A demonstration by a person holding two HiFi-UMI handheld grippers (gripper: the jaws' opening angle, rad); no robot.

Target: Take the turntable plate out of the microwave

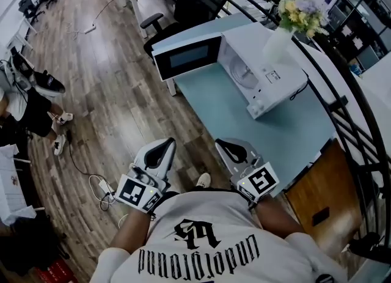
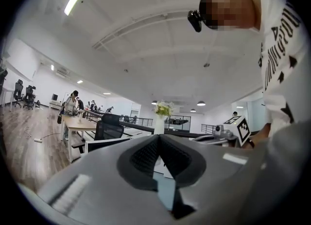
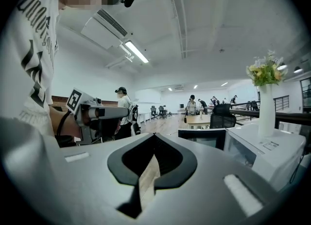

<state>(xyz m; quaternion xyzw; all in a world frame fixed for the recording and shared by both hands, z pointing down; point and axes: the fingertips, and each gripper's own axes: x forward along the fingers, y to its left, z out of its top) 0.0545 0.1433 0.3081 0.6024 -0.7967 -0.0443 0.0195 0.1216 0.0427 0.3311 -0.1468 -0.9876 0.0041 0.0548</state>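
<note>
A pale, round turntable plate (image 1: 245, 79) sits inside the open white microwave (image 1: 278, 89) on the counter (image 1: 235, 113). It is well apart from the left gripper (image 1: 161, 148) and right gripper (image 1: 224, 147), whose fingers are pressed together and empty.

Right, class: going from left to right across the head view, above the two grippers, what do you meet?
Black shoe → open microwave door → turntable plate → vase of flowers.
</note>
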